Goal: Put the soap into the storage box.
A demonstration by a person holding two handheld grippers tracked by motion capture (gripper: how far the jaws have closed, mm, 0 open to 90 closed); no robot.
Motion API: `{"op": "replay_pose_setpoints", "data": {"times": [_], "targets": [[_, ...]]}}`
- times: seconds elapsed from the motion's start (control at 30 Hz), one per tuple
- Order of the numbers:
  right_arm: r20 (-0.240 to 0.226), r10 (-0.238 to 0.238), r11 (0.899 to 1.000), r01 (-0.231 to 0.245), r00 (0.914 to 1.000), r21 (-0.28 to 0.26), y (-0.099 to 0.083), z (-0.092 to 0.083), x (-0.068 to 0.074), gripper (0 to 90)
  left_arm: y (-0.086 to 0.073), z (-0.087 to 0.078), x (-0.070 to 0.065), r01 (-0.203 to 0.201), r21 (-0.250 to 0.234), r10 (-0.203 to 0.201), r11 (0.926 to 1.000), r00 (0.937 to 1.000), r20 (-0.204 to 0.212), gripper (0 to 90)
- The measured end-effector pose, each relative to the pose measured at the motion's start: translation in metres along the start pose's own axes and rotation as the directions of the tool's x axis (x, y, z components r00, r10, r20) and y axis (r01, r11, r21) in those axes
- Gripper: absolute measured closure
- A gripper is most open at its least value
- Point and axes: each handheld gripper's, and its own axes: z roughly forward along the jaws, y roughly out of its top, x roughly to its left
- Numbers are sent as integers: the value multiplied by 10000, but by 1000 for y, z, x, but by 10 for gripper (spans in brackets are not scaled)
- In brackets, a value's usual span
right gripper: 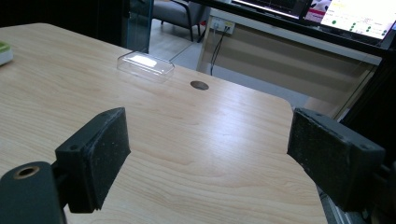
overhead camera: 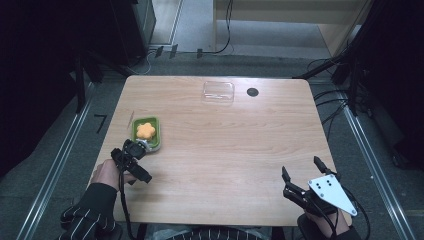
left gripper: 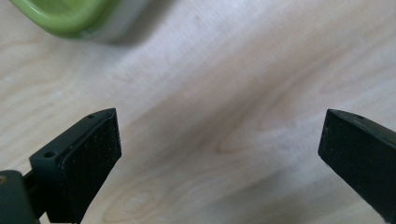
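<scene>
The left gripper [overhead camera: 141, 148], jaws apart, is hovering just short of the green tray [overhead camera: 156, 131], seemingly lining up to grasp its rim.

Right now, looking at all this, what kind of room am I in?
Probably a lab or test workshop: a bare light wooden table ringed by dark metal frame rails, loose black cables on the grey floor, and lit computer screens behind.

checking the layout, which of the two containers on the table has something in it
The green tray by the left gripper; it holds an orange flower-shaped piece. The clear plastic box at the far edge looks empty.
</scene>
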Motion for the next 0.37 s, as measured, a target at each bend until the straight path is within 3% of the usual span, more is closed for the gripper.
{"op": "replay_pose_setpoints", "data": {"times": [0.27, 0.37], "targets": [[13, 29, 10000, -29, 10000, -2, 0, 0, 0, 133, -14, 5, -12, -339, 118, 336, 9994, 9989, 320, 0], [22, 37, 10000, -37, 10000, 5, 0, 0, 0, 133, -16, 4, -11, -264, -163, 272, 9995, 9985, 486, 0]]}}
